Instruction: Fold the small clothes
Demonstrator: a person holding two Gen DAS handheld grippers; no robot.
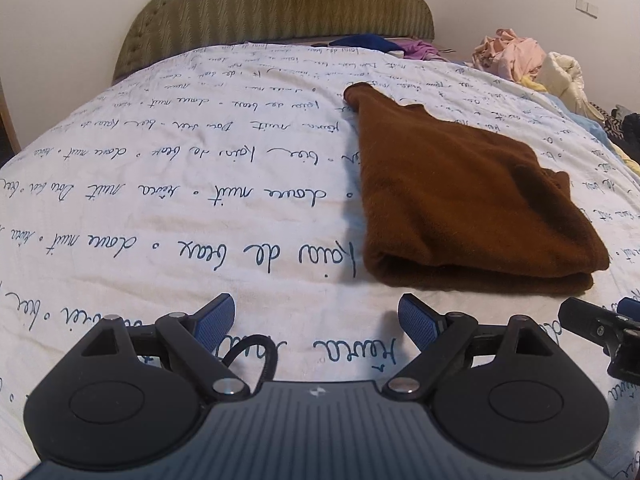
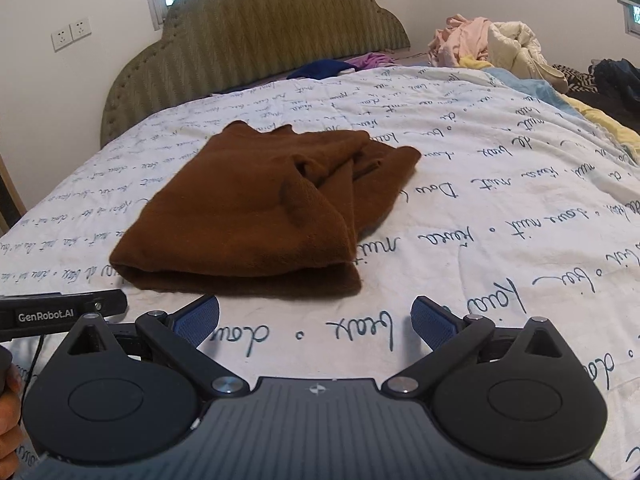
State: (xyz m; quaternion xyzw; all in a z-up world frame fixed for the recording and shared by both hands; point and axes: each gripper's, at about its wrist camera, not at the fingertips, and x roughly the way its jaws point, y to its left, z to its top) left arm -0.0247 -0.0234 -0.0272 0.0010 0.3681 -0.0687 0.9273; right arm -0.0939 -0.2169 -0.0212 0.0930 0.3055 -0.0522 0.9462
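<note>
Bed (image 1: 168,184) with a green padded headboard (image 1: 276,4), covered by a white quilt (image 2: 500,208) printed with dark blue handwriting. Folded brown garment (image 2: 240,216) lying flat on the quilt, near its middle. Blue and purple clothes (image 2: 344,65) by the headboard. Heap of pink and cream clothes (image 2: 484,42) at the far right corner.

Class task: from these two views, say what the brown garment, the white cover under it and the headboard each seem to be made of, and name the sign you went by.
Brown garment: probably fleece or soft knit; matt, fuzzy nap, thick rounded folds.
White cover: likely quilted cotton; matt, faint stitched puckers, printed blue script.
Headboard: padded olive fabric with a zigzag weave and stitched border.
</note>
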